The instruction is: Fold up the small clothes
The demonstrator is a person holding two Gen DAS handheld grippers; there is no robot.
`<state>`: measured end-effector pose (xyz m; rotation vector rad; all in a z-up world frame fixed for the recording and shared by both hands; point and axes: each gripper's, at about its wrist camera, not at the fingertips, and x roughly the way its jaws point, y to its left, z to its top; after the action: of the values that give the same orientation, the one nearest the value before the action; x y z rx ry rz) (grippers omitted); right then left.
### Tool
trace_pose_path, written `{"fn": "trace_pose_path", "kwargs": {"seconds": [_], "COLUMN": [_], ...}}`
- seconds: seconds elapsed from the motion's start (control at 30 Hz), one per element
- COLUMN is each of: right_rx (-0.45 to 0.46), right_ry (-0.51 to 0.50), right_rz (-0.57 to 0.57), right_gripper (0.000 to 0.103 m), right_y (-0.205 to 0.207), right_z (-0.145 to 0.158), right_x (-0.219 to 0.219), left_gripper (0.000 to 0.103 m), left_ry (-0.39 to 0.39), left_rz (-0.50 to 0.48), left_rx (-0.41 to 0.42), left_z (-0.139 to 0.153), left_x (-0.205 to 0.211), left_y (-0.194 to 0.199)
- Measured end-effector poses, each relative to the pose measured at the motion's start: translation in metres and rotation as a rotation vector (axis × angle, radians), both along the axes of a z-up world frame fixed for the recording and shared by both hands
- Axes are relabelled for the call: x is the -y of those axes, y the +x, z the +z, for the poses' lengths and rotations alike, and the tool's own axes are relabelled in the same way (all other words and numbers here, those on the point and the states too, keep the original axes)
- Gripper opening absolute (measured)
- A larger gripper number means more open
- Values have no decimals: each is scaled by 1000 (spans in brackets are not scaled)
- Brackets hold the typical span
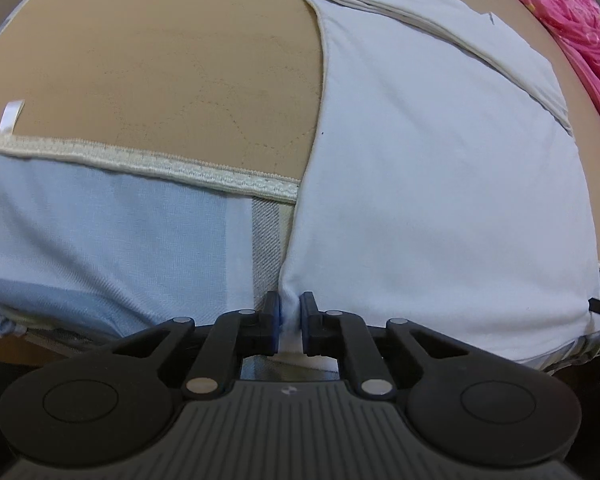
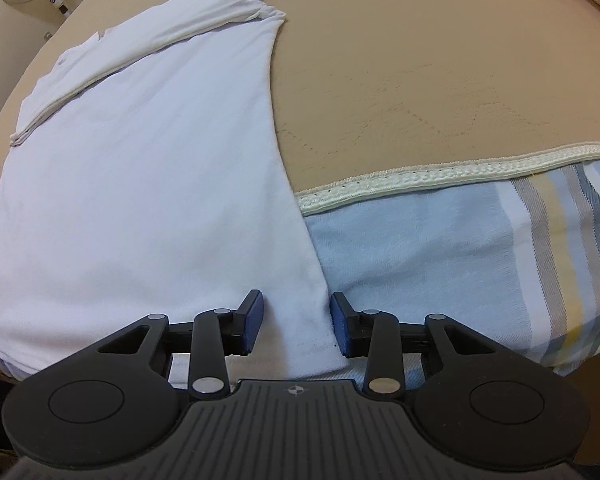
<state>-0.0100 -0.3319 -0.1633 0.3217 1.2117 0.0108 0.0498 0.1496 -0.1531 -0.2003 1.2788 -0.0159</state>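
A tan mattress (image 1: 160, 60) fills the upper frame in both views, w/ a cream lace trim (image 1: 140, 160) and a blue striped sheet (image 2: 460, 248) below it. On it lies a white shirt (image 1: 440, 180), centre-right in the left view, centre-left in the right view, sleeves folded in at the far end. It looks thin, soft, light; likely drapes and slides easily, so hem corners are the best hold. Left gripper (image 1: 289, 322), bottom centre, is pinched tight on the shirt's near-left hem corner. Right gripper (image 2: 296, 322), bottom centre, gapes wide, straddling the near-right hem corner, holding nothing. A pink bundle (image 1: 572, 32) sits upper right.
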Motion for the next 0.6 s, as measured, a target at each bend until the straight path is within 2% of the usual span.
{"fn": "trace_pose_path", "kwargs": {"seconds": [0.13,0.53,0.6], "right_rx": [-10,-11,-10], "right_ry": [17,-14,-16], "right_rz": [-12,7,5], "right_gripper": [36,33,29], "right_y": [-2,-2,-2], "right_z": [0,-1,-1], "right_x": [3,-1,-3], "left_gripper": [11,11,11], "left_ry": [-1,12,9], "left_rz": [3,-6,-6], "left_rx": [-3,-5,-4], "left_z": [-2,-5,-6], "left_x": [2,6,5], "left_y": [1,4,4]}}
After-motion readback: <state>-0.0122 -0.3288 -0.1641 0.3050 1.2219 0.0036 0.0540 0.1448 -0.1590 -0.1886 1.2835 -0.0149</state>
